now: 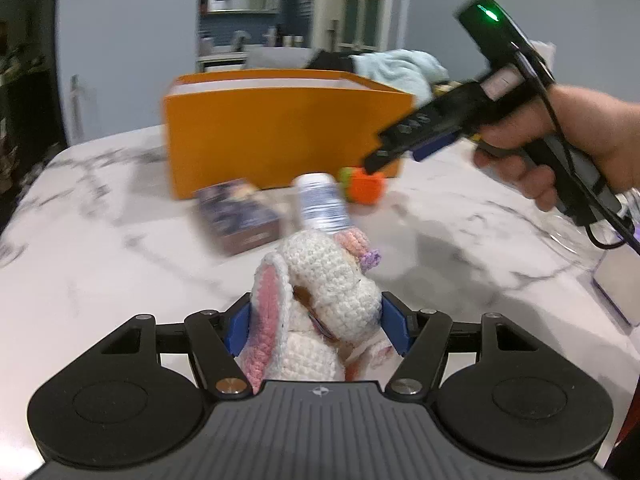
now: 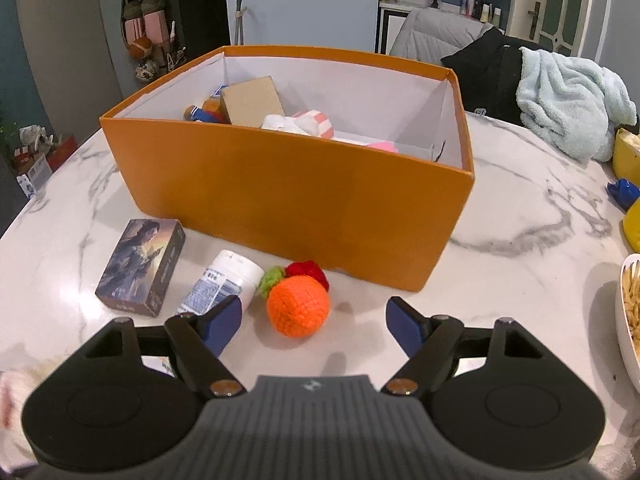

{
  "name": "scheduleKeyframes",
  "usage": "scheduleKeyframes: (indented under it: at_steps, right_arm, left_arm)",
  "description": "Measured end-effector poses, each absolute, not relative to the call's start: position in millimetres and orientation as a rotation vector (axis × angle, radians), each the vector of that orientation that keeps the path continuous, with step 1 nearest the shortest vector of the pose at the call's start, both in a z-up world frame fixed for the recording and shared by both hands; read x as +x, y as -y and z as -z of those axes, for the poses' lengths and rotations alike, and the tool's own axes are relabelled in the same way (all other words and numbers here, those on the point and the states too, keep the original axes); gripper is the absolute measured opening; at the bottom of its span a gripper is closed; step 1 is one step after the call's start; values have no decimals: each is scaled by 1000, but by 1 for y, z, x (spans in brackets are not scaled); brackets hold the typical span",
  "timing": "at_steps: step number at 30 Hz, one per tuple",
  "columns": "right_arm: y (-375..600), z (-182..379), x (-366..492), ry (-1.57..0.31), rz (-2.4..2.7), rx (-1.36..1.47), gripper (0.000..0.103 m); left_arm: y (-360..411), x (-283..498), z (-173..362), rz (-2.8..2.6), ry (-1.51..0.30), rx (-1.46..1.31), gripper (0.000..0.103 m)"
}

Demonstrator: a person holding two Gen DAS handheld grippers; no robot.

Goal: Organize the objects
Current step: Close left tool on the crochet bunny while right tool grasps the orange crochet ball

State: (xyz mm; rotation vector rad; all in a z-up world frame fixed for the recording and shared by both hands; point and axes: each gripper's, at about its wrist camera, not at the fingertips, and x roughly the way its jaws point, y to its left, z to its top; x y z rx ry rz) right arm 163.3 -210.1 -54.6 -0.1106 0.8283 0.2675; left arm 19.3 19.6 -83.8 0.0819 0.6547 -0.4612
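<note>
My left gripper [image 1: 316,312] is shut on a white and pink crocheted bunny [image 1: 336,280], its blue pads pressing on both sides of it just above the marble table [image 1: 100,240]. My right gripper [image 2: 314,312] stands open low over the table, with a crocheted orange fruit [image 2: 298,306] lying between its fingertips and touching neither. A red crocheted berry [image 2: 306,272], a white bottle [image 2: 224,280] on its side and a picture card box [image 2: 140,268] lie beside it. Behind them stands the orange box [image 2: 280,200] holding several items. The left wrist view shows the right gripper [image 1: 396,158] in a hand.
A light blue towel [image 2: 560,100] and a black garment [image 2: 488,68] are heaped at the table's far right. Along the right edge are a yellow object [image 2: 628,152], a small blue item [image 2: 622,194] and a white dish of fries [image 2: 632,312]. A chair stands behind the box.
</note>
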Motion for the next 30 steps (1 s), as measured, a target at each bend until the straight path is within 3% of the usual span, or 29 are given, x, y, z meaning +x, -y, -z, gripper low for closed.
scheduleKeyframes:
  at_steps: [5, 13, 19, 30]
  right_arm:
    - [204, 60, 173, -838, -247, -97, 65]
    - [195, 77, 191, -875, -211, -103, 64]
    - [195, 93, 197, -926, -217, -89, 44]
    - [206, 94, 190, -930, -227, -96, 44]
  left_arm:
    - [-49, 20, 81, 399, -658, 55, 77]
    - [-66, 28, 89, 382, -673, -25, 79]
    - [-69, 32, 96, 382, -679, -55, 81]
    - [-59, 36, 105, 368, -704, -55, 80]
